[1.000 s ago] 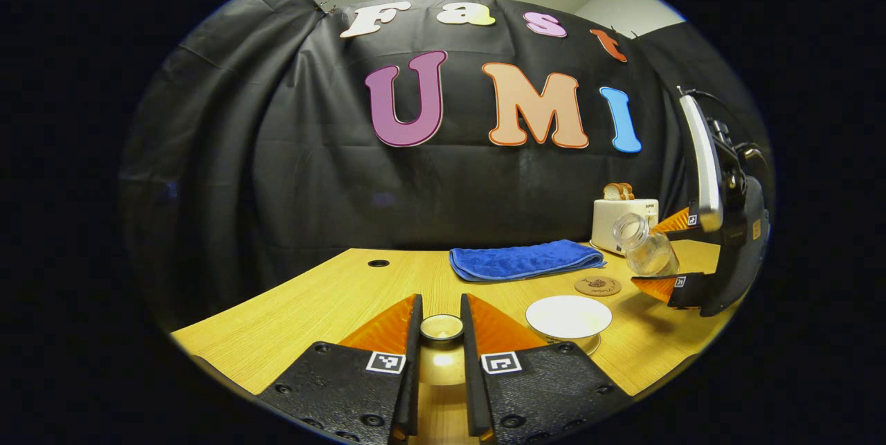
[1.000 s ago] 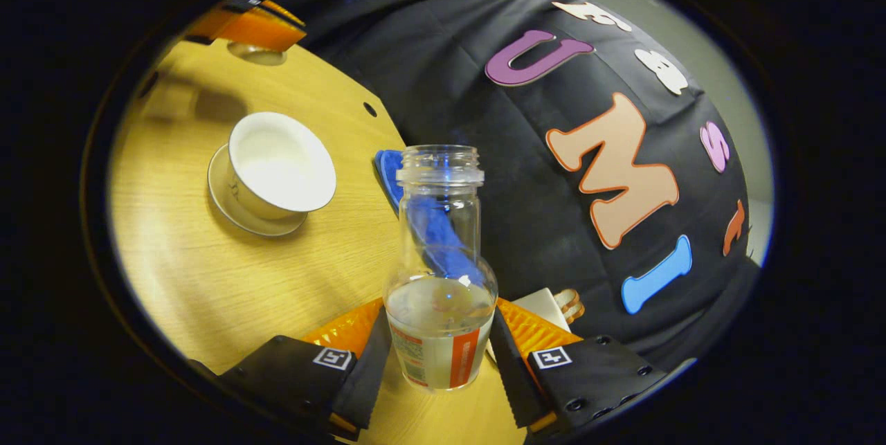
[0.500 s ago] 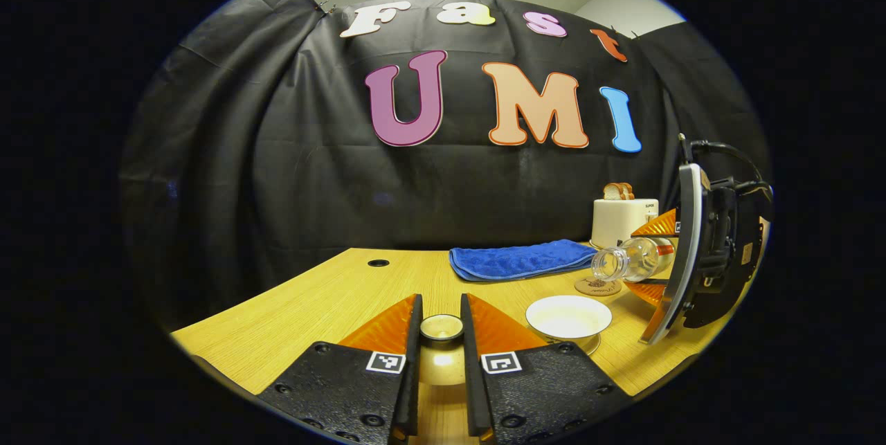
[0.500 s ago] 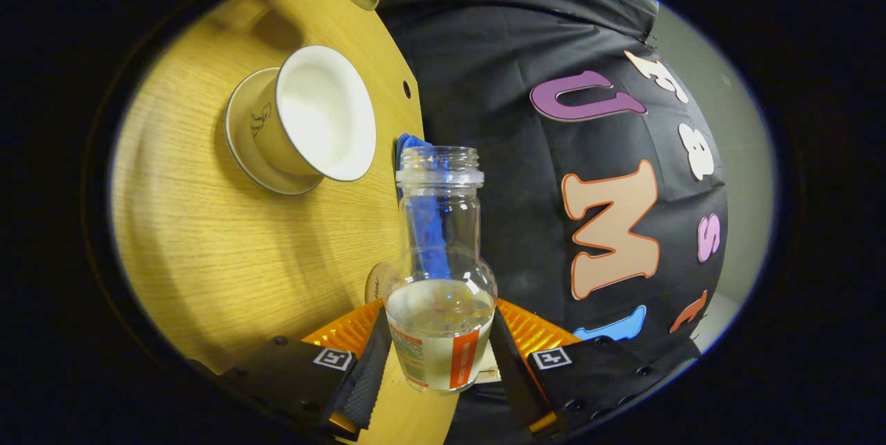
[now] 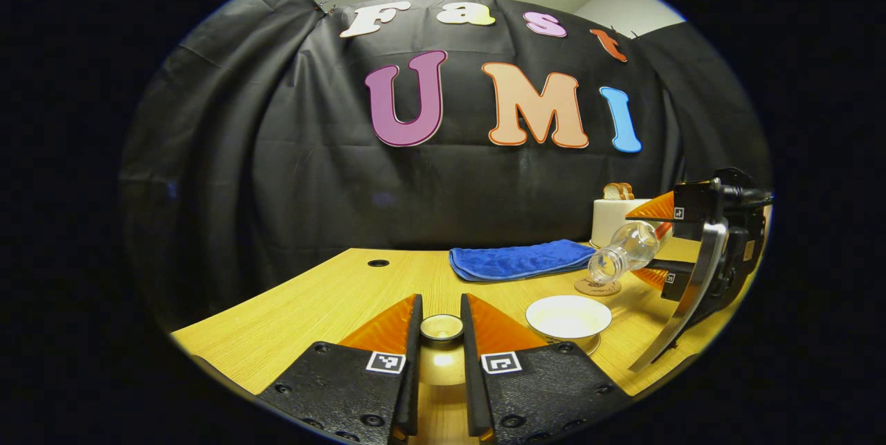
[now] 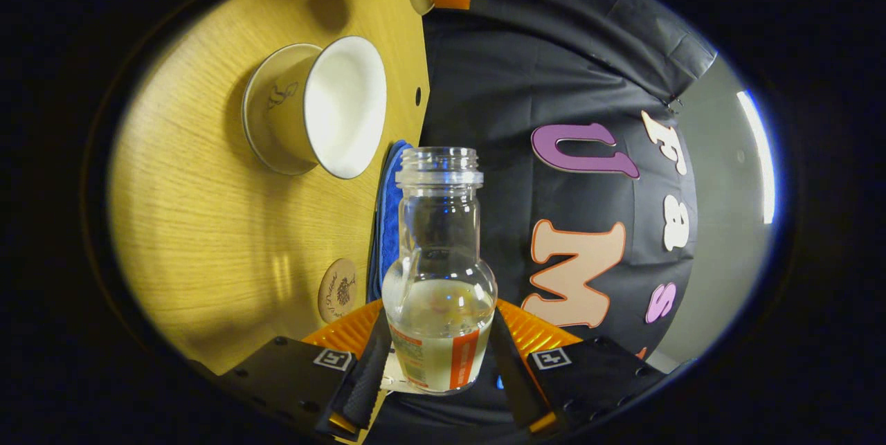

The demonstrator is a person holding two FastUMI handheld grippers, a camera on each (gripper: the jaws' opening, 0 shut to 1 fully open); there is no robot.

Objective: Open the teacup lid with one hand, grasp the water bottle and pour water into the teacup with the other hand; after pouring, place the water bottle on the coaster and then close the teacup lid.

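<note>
Lid's off, pinched in the left gripper [image 5: 441,334], right gripper [image 6: 437,362] clamps the tipped water bottle [image 6: 439,272] toward the teacup [image 6: 325,109] at 10 o'clock; pouring, coaster [image 6: 338,290] and re-lidding remain.

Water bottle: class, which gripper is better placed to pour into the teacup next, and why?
Right. The right gripper already clamps the water bottle, tilted toward the open teacup; the left gripper is occupied with the lid.
</note>
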